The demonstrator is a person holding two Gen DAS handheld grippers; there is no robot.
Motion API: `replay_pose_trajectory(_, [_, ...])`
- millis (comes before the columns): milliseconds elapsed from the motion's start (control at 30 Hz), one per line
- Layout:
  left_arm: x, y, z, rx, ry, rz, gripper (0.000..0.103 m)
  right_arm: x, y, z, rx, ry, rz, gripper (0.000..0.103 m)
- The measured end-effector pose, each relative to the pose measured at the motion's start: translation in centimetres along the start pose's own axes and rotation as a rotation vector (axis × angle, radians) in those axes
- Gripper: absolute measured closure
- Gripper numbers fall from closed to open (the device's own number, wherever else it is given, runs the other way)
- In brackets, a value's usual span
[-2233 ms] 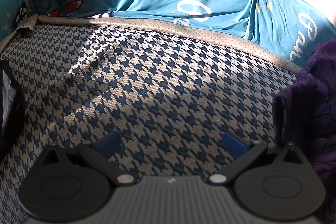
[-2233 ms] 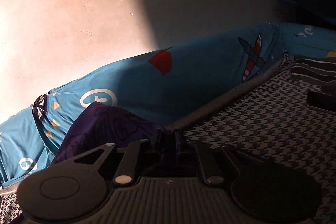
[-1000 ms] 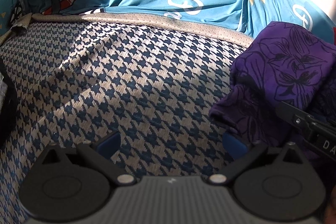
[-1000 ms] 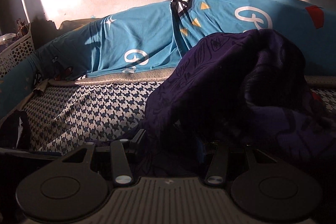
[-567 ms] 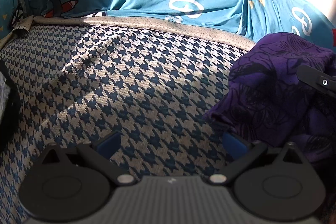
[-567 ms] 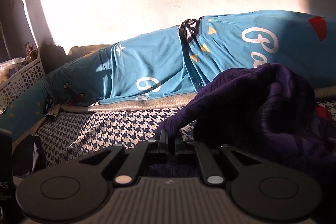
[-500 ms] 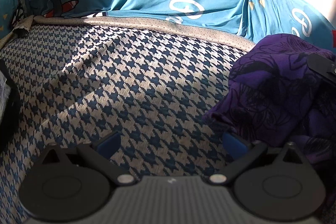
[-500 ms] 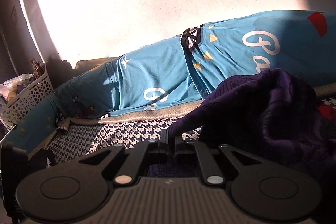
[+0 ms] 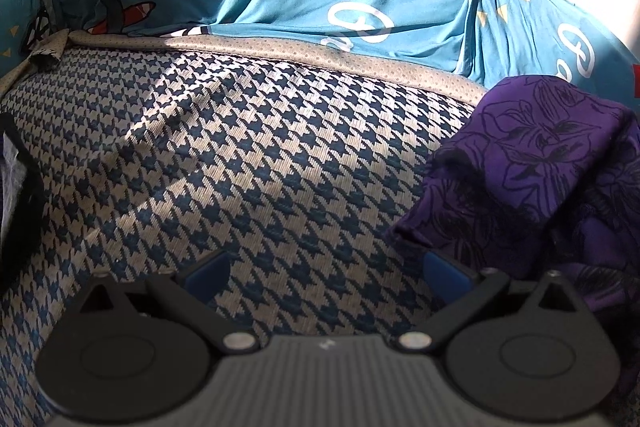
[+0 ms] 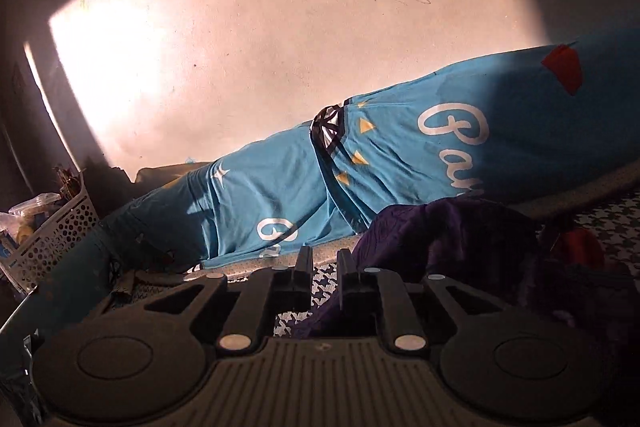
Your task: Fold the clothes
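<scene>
While left hand-held gripper (image 9: pixel 324 269) gapes low, purple garment (image 9: pixel 536 163) beside.

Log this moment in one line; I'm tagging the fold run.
left gripper: open, empty, over checked blanket | right gripper: slightly open, nothing between fingers | purple garment: crumpled on blanket, unfolded

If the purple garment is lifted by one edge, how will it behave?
The purple garment lies crumpled in soft folds, so it will probably hang limp and unfold. It looks thin, so likely light. Pushed across the houndstooth cover, it would probably bunch rather than slide.
</scene>
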State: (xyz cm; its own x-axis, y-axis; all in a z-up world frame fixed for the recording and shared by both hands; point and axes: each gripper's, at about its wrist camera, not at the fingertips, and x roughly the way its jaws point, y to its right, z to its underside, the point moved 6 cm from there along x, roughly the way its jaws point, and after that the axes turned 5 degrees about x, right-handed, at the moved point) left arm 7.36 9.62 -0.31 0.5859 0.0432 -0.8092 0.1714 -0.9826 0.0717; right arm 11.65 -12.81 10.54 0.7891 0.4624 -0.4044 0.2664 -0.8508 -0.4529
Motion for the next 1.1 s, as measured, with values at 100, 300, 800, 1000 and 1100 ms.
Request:
replay_pose_trajectory(100, [-0.2, -0.5, -0.3, -0.013, 0.01, -0.003, 0.0, 0.5, -1.2, 1.5, -0.125, -0.051, 0.009, 0.072])
replay_pose_trajectory(300, [-0.3, -1.2, -0.7, -0.038, 0.013, -0.008, 0.0, 2.0, -2.6, 4.9, -0.248, -0.184, 0.001, 0.061])
replay_pose_trajectory(800, [-0.4, -1.4, -0.5, -0.034, 0.006, 0.002, 0.0, 7.6, -2.5, 8.1, -0.212, -0.235, 0.077, 0.094])
replay_pose_trajectory(1000, [-0.4, -1.4, -0.5, -0.032, 0.006, 0.0, 0.0, 6.5, -3.5, 6.1, -0.156, -0.112, 0.032, 0.097])
replay_pose_trajectory(1100, [-0.2, -1.3, -0.5, -0.03, 0.004, -0.002, 0.0, 4.6, -4.0, 3.8, -0.112, -0.028, -0.028, 0.097])
